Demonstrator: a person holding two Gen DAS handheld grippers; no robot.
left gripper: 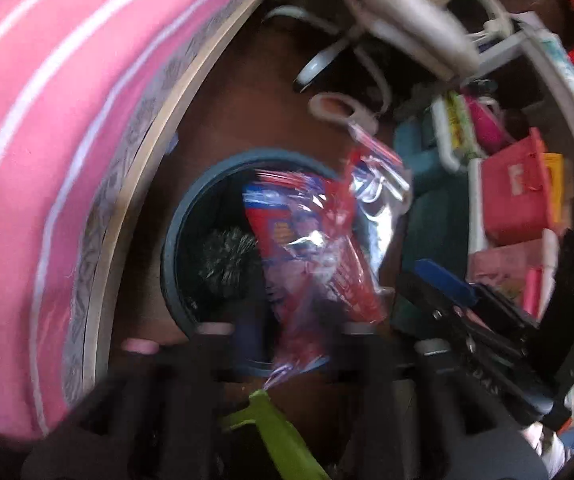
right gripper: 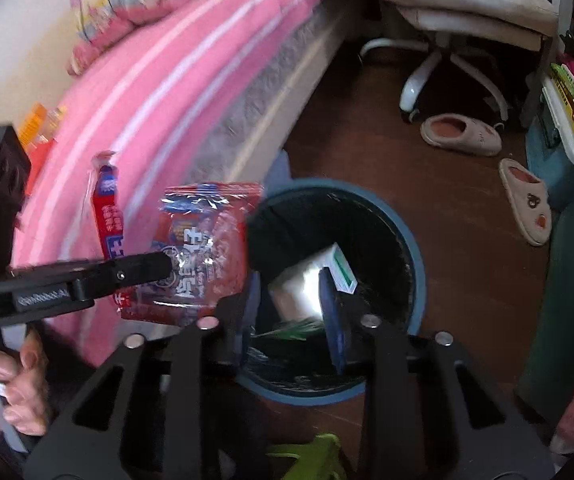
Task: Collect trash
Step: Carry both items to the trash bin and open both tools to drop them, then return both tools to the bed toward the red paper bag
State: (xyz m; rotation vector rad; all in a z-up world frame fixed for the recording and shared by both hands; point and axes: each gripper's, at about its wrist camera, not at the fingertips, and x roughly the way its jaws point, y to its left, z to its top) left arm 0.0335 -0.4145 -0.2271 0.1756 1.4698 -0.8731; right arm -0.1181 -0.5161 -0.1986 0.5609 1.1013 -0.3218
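step: drop over bin (right gripper: 415, 240) | left hand-held gripper (right gripper: 167, 266) spread, wrapper (right gripper: 203, 248) loose at its tip | right hand-held gripper (right gripper: 287, 320) spread, box (right gripper: 327, 272) slipping free | tip: stay above the rim until both fall

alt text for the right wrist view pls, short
A red and blue snack wrapper hangs at the tip of the left gripper, beside the rim of a blue trash bin on a brown floor. The bin holds a white box; a pink striped bed lies behind, two slippers farther off.
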